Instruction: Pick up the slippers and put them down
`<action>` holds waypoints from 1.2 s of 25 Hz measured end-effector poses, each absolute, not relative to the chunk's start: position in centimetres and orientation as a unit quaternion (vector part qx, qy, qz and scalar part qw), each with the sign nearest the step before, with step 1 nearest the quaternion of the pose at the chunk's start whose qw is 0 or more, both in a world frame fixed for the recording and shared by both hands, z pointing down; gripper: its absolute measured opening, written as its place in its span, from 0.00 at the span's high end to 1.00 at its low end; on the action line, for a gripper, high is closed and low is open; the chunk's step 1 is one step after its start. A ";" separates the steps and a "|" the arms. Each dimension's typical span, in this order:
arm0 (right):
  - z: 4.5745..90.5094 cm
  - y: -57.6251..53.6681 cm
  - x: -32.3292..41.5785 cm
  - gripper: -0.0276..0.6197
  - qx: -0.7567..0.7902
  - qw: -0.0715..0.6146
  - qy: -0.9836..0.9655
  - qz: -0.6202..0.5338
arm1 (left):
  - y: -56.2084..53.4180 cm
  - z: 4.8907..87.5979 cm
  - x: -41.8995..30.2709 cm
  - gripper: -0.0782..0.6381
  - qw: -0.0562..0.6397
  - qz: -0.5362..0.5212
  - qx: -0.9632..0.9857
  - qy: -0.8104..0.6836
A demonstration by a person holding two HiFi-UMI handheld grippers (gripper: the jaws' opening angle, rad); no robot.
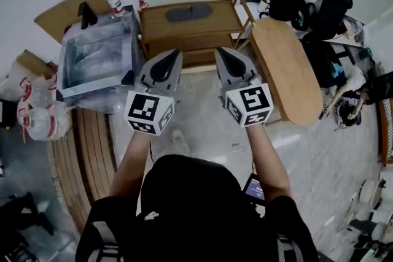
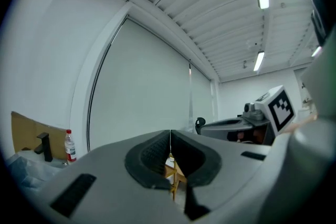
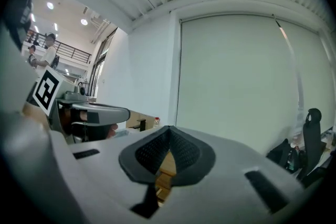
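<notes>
Left gripper view shows the left gripper [image 2: 170, 139] with its jaws pressed together and nothing between them. Right gripper view shows the right gripper [image 3: 169, 134] closed and empty in the same way. In the head view the 2 grippers are held level and side by side above the floor [image 1: 202, 126]. Both point at a wooden cabinet [image 1: 190, 34] just ahead.

The slippers [image 1: 189, 11] seem to be the dark flat oval on the cabinet top, about midway along it and toward the back edge. The shape is too small to tell whether it is 1 slipper or 2 stacked. Neither gripper touches it. A grey bin [image 1: 98, 58] stands beside the cabinet's left end, with a bottle [image 1: 114, 0] behind it. An oval table [image 1: 285, 70] stands at the right end.

The slippers are probably light and soft, with a sole that bends, so they should not be fragile. A flat sole gives little to pinch from above. The better hold is likely the rim at the heel or toe, or the strap if there is 1. The jaws must open first.
</notes>
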State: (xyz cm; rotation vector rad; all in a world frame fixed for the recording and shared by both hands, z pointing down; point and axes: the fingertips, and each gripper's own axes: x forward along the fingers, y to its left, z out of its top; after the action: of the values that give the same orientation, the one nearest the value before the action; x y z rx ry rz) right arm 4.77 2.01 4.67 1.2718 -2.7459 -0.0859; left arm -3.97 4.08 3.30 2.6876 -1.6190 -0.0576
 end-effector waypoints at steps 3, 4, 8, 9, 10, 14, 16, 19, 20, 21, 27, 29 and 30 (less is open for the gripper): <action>5.9 -0.9 3.0 0.98 0.421 0.070 -0.904 -0.017 | 1.4 3.8 -5.8 0.88 0.009 -0.017 0.862 -0.506; 6.4 -1.8 2.6 0.98 0.423 0.074 -0.903 -0.012 | 0.7 4.2 -6.3 0.88 0.012 -0.016 0.864 -0.503; 7.4 -4.4 1.0 0.98 0.427 0.090 -0.900 -0.011 | -1.7 5.4 -8.3 0.88 0.023 -0.011 0.864 -0.502; 7.7 -4.7 0.7 0.98 0.426 0.095 -0.900 -0.011 | -2.1 5.6 -8.6 0.88 0.026 -0.011 0.865 -0.502; 8.0 -5.2 0.4 0.98 0.424 0.100 -0.900 -0.012 | -2.6 5.9 -8.9 0.88 0.028 -0.011 0.865 -0.501; 9.1 -7.6 -0.2 0.98 0.424 0.116 -0.898 -0.015 | -5.2 6.7 -9.8 0.88 0.035 -0.009 0.864 -0.502; 9.9 -8.9 -0.4 0.98 0.424 0.118 -0.898 -0.010 | -6.6 7.5 -10.1 0.88 0.040 -0.003 0.863 -0.504; 11.0 -11.4 -0.2 0.98 0.424 0.118 -0.898 -0.001 | -8.9 8.6 -10.1 0.88 0.045 0.005 0.861 -0.507; 11.3 -12.4 -0.1 0.98 0.424 0.117 -0.898 0.005 | -9.8 8.9 -10.1 0.88 0.047 0.007 0.860 -0.508; 11.7 -13.4 0.0 0.98 0.423 0.116 -0.899 0.010 | -10.7 9.1 -10.0 0.88 0.048 0.009 0.860 -0.508; 13.9 -20.7 -0.6 0.98 0.406 0.121 -0.905 0.029 | -17.5 11.2 -10.1 0.88 0.061 0.028 0.854 -0.516; 14.9 -23.2 -0.9 0.98 0.397 0.127 -0.908 0.037 | -19.9 12.1 -10.2 0.88 0.069 0.033 0.851 -0.519; 15.4 -24.5 -1.0 0.98 0.392 0.130 -0.910 0.042 | -21.1 12.5 -10.2 0.88 0.075 0.035 0.849 -0.522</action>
State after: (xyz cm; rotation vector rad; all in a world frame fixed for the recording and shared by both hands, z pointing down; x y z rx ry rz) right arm -0.97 -24.49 15.42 1.1397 -2.6428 0.1231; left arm -10.23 -21.08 12.53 2.5474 -1.5663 0.1065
